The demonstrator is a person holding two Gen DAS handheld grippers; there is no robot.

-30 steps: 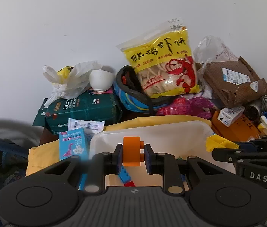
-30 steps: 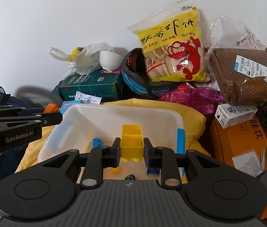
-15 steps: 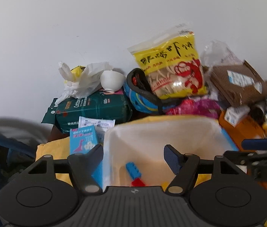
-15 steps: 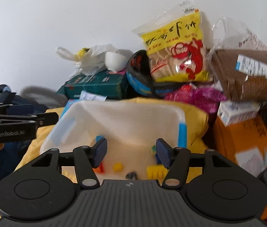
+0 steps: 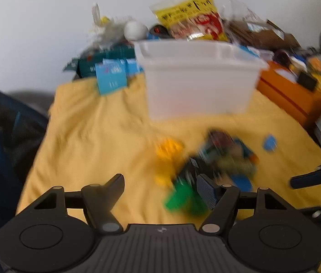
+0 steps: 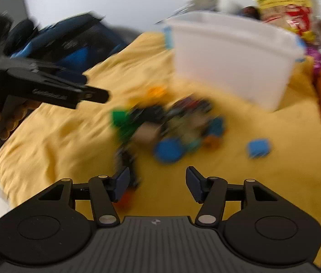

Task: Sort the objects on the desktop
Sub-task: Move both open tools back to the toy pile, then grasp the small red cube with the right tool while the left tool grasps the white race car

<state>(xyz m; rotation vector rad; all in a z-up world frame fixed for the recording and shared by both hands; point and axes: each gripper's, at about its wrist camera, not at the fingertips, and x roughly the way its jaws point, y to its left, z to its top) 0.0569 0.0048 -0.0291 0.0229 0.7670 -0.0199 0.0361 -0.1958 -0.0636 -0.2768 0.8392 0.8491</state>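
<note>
Toy blocks point(image 5: 206, 166) (blurred) lie heaped on the yellow cloth point(image 5: 96, 136), near the white bin point(image 5: 199, 82); left gripper point(image 5: 160, 186) and right gripper point(image 6: 157, 182) both gape empty.

Counts, both wrist views heavily blurred:
- White plastic bin point(image 5: 196, 84): one.
- Yellow cloth point(image 5: 96, 141): one.
- Grippers: two, left gripper point(image 5: 160, 188) and right gripper point(image 6: 157, 182).
- Loose toy blocks in the central pile point(image 6: 167, 122): number could not be told; colours seen were green, yellow, orange, blue, red.
- Blue block lying apart from the pile point(image 6: 258, 147): one.
- Yellow snack bag point(image 5: 194, 18): one.
- Orange box point(image 5: 290, 93): one.
</note>
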